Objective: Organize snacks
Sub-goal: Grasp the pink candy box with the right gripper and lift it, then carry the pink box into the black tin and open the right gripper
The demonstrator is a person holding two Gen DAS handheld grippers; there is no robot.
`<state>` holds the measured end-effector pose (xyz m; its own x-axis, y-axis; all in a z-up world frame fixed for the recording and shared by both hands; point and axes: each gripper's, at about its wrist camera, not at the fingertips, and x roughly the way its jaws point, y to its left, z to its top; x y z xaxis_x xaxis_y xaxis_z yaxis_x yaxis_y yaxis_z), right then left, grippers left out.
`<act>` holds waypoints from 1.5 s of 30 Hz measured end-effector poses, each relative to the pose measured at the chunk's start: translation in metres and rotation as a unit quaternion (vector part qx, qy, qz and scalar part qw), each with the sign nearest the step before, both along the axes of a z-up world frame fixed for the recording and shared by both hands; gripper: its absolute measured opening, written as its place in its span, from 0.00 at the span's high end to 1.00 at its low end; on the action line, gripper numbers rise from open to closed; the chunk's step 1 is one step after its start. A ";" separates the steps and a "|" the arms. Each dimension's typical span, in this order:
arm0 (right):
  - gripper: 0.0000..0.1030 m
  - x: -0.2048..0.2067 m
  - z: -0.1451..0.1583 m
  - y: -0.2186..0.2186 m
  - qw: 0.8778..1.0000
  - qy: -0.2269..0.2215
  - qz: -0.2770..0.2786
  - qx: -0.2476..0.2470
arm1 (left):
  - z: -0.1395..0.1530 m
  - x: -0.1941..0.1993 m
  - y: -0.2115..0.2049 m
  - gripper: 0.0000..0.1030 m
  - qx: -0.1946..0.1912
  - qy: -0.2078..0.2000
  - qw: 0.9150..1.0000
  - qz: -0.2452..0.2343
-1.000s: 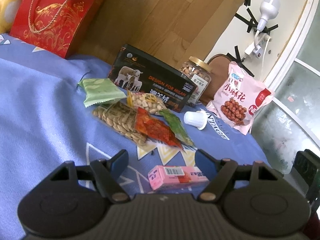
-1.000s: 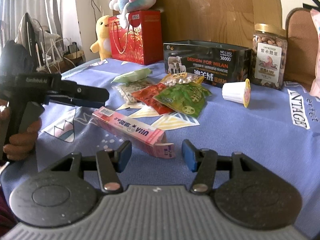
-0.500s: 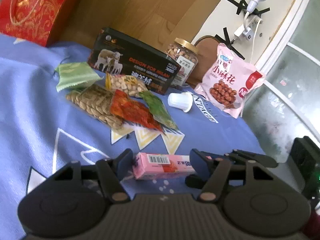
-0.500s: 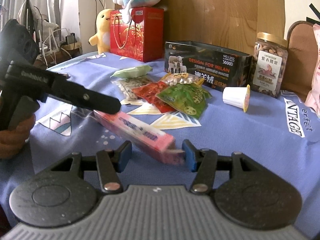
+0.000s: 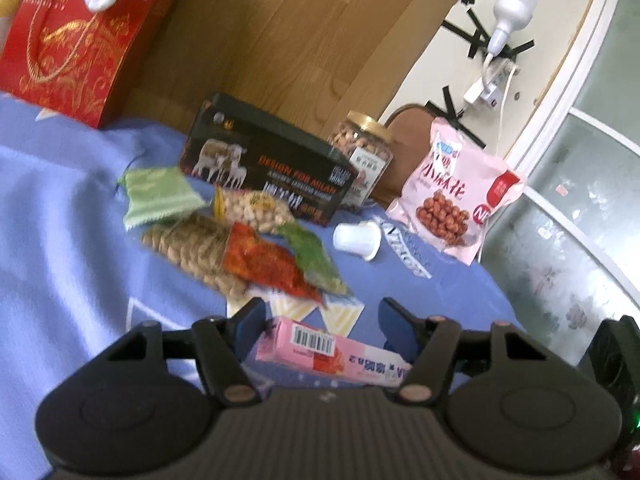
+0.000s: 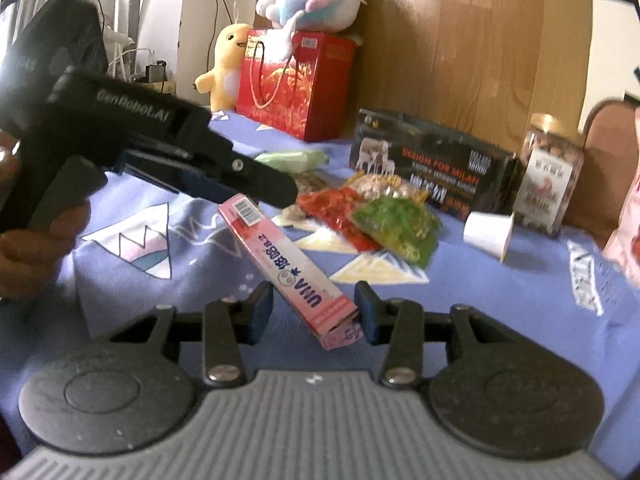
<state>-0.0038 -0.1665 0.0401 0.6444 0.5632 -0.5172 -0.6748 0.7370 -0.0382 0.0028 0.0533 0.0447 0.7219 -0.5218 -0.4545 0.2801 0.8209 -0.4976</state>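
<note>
A long pink snack box (image 5: pixel 332 350) is lifted and tilted above the blue cloth; it also shows in the right wrist view (image 6: pixel 288 268). My left gripper (image 5: pixel 320 320) holds its barcode end, and the left gripper (image 6: pixel 256 184) shows from the side in the right wrist view. My right gripper (image 6: pixel 316 304) is open, with the box's other end between its fingers. A pile of snack packets (image 5: pixel 240 240) lies in front of a black tin box (image 5: pixel 268 168).
A nut jar (image 5: pixel 362 152), a pink snack bag (image 5: pixel 456 196) and a white jelly cup (image 5: pixel 356 238) stand at the back right. A red gift bag (image 5: pixel 76 44) stands at the back left, with plush toys (image 6: pixel 312 0) on it. The table's right edge drops off.
The pink box has been lifted off the cloth at its barcode end by my left gripper and now tilts. The right gripper's fingers stand closer around its other end.
</note>
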 end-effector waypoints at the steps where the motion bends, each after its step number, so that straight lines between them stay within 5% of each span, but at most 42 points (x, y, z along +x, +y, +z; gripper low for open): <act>1: 0.54 0.001 0.001 0.001 1.000 -0.007 -0.002 -0.002 | 0.004 0.001 0.000 0.39 0.000 -0.006 1.000 -0.001; 11: 0.71 0.032 0.014 0.015 0.997 -0.074 -0.014 -0.034 | 0.046 0.037 -0.013 0.41 0.013 -0.072 0.997 -0.020; 24: 0.75 0.059 0.005 0.031 0.989 -0.124 -0.029 -0.077 | 0.032 0.079 -0.005 0.49 -0.011 -0.029 0.999 -0.009; 30: 0.75 0.070 0.000 0.021 0.996 -0.068 -0.030 -0.046 | 0.015 0.094 -0.006 0.42 -0.037 0.030 0.999 0.002; 34: 0.75 0.085 0.002 0.003 0.997 0.022 -0.057 0.037 | -0.001 0.096 -0.009 0.29 -0.059 0.060 0.996 -0.004; 38: 0.75 0.097 0.003 -0.012 0.985 0.097 -0.078 0.117 | -0.010 0.100 -0.006 0.29 -0.095 0.087 0.991 -0.020; 41: 0.75 0.094 0.007 -0.012 0.979 0.107 -0.071 0.156 | -0.013 0.103 -0.005 0.28 -0.131 0.098 0.986 -0.036; 45: 0.75 0.082 0.015 -0.001 0.986 0.066 -0.075 0.134 | -0.004 0.101 -0.007 0.33 -0.137 0.075 0.987 -0.033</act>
<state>0.0787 -0.1674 0.0553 0.6676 0.5945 -0.4482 -0.5431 0.8006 0.2531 0.1035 0.0459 0.0406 0.6178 -0.6837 -0.3884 0.2347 0.6318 -0.7387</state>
